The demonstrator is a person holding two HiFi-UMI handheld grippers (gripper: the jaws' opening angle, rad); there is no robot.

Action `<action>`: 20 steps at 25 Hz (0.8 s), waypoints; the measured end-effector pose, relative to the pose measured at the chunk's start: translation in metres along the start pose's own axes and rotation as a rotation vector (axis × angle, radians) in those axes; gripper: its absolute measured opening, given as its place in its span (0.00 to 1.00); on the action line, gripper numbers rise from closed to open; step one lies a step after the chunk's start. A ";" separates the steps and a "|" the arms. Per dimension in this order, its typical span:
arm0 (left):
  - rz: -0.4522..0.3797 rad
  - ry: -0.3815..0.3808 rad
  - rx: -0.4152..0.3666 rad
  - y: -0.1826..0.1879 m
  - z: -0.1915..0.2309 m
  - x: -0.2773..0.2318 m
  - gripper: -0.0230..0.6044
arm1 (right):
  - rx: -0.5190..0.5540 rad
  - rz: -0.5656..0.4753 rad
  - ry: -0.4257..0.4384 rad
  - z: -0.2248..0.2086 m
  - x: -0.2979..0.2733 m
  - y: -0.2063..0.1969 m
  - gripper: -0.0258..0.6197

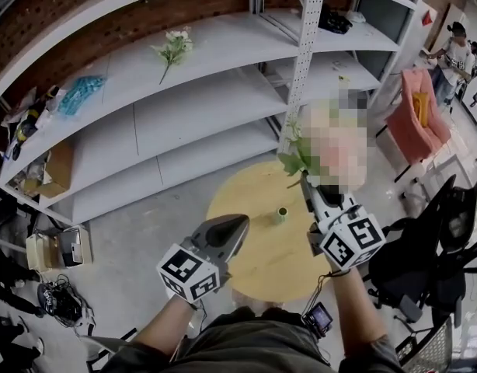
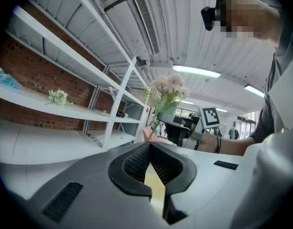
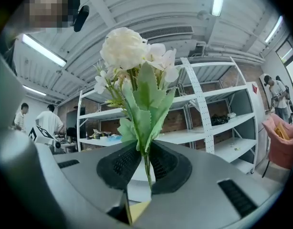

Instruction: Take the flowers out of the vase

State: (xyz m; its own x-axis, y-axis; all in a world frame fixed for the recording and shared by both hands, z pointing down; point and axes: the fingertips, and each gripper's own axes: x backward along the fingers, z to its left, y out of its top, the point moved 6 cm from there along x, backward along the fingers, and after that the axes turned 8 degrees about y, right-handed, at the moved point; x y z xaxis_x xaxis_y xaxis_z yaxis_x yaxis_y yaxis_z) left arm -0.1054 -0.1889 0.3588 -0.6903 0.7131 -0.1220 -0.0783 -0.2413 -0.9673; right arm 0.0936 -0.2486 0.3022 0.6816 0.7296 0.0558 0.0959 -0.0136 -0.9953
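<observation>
Gripping flowers, right hand-held gripper

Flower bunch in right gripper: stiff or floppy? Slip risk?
Probably stiff enough: the flower bunch stands upright above the right gripper, pinched only at its thin stem. Likely light but top-heavy under those big blooms, so it may pivot in the grip.

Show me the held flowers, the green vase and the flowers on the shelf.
held flowers [image 3: 144,109], right gripper view, on the green leaves.
green vase [image 1: 282,214], head view, on its side.
shelf flowers [image 1: 175,47], head view, on the leafy top.
</observation>
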 end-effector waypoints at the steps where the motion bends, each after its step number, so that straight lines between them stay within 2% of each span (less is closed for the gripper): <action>1: -0.007 0.000 -0.002 0.003 -0.001 0.002 0.05 | 0.000 -0.012 0.006 0.004 0.001 0.007 0.13; 12: -0.044 0.014 -0.019 0.021 0.004 0.011 0.05 | 0.044 -0.121 0.079 0.037 0.010 0.083 0.13; 20: -0.048 0.015 -0.033 0.026 0.004 0.012 0.05 | 0.052 -0.143 0.101 0.046 0.013 0.106 0.13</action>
State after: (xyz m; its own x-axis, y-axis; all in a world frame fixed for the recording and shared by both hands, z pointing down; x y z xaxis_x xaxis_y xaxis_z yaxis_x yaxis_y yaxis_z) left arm -0.1186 -0.1891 0.3331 -0.6755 0.7332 -0.0784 -0.0873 -0.1851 -0.9788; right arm 0.0788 -0.2094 0.1941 0.7336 0.6488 0.2025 0.1616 0.1228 -0.9792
